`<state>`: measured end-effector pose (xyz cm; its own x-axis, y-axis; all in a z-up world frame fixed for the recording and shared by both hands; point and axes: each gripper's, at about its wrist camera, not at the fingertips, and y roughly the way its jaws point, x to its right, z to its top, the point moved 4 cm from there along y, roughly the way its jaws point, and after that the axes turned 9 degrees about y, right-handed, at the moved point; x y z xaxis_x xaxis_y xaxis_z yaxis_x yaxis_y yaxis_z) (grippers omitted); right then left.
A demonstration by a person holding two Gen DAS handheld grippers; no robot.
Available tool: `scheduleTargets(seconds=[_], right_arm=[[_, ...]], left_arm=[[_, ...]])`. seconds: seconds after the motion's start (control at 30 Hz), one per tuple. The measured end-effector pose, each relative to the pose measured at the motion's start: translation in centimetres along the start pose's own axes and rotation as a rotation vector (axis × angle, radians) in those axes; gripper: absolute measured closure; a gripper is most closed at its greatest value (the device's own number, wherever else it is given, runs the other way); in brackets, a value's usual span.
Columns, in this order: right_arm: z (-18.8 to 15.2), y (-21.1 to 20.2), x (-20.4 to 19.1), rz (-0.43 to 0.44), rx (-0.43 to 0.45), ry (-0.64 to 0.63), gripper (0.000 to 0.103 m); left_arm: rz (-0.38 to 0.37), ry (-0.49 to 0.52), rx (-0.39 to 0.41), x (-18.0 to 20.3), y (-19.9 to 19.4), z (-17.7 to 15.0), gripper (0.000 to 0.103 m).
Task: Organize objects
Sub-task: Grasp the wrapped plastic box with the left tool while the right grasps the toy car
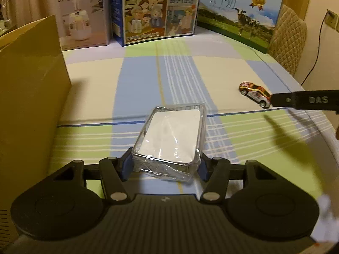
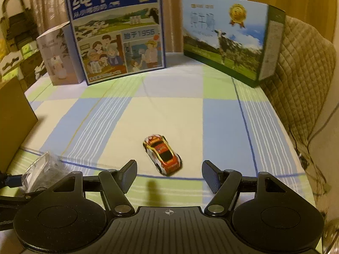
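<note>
My left gripper (image 1: 164, 166) is shut on a clear plastic-wrapped box with a white top (image 1: 169, 137), its blue pads pressed on the box's near end, low over the checked tablecloth. The box's corner shows at the lower left of the right wrist view (image 2: 42, 169). A small red, white and gold toy car (image 2: 162, 157) lies on the cloth just ahead of my right gripper (image 2: 168, 174), which is open and empty with the car's rear between its fingers. In the left wrist view the car (image 1: 255, 94) lies at the right, beside the right gripper's black finger (image 1: 305, 101).
A brown cardboard box (image 1: 29, 97) stands close on the left. Three printed cartons stand along the back: a pale one (image 1: 82, 14), a blue milk carton (image 2: 116, 31) and a cow-print carton (image 2: 228, 40). A quilted chair back (image 2: 300, 80) is at the right table edge.
</note>
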<state>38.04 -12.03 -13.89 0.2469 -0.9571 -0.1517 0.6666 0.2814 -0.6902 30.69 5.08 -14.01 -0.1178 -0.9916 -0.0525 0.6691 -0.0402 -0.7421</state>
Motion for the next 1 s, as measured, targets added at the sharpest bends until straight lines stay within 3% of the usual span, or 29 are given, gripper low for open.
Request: scheduleTargets(seconds=[0.13, 0.2, 0.47, 0.53, 0.7, 0.77, 0.93, 1.0], right_arm=[[0.4, 1.4, -0.3, -0.002, -0.002, -0.038, 0.039], [0.5, 2.1, -0.4, 0.000, -0.002, -0.060, 0.047], [0.2, 4.4, -1.5, -0.001, 0.014, -0.218, 0.060], [0.2, 4.5, -1.7, 0.008, 0.014, -0.231, 0.070], [0.2, 4.2, -1.9, -0.006, -0.012, -0.233, 0.076], [0.0, 3.9, -1.7, -0.009, -0.018, -0.228, 0.077], [-0.3, 3.2, -1.9, 0.009, -0.037, -0.220, 0.078], [-0.2, 2.9, -2.0, 0.019, -0.038, -0.220, 0.078]], left_arm=[[-0.013, -0.007, 0.010, 0.0, 0.0, 0.1, 0.050], [-0.018, -0.013, 0.017, -0.1, 0.1, 0.2, 0.050], [-0.009, 0.006, 0.028, 0.1, 0.3, 0.2, 0.050], [-0.007, 0.013, 0.032, 0.1, 0.4, 0.2, 0.050], [-0.003, 0.032, 0.042, 0.3, 0.5, 0.2, 0.047], [-0.005, 0.035, 0.043, 0.4, 0.5, 0.2, 0.045], [-0.003, 0.066, 0.069, 0.7, 0.3, 0.4, 0.028], [-0.001, 0.085, 0.075, 0.9, 0.3, 0.5, 0.027]])
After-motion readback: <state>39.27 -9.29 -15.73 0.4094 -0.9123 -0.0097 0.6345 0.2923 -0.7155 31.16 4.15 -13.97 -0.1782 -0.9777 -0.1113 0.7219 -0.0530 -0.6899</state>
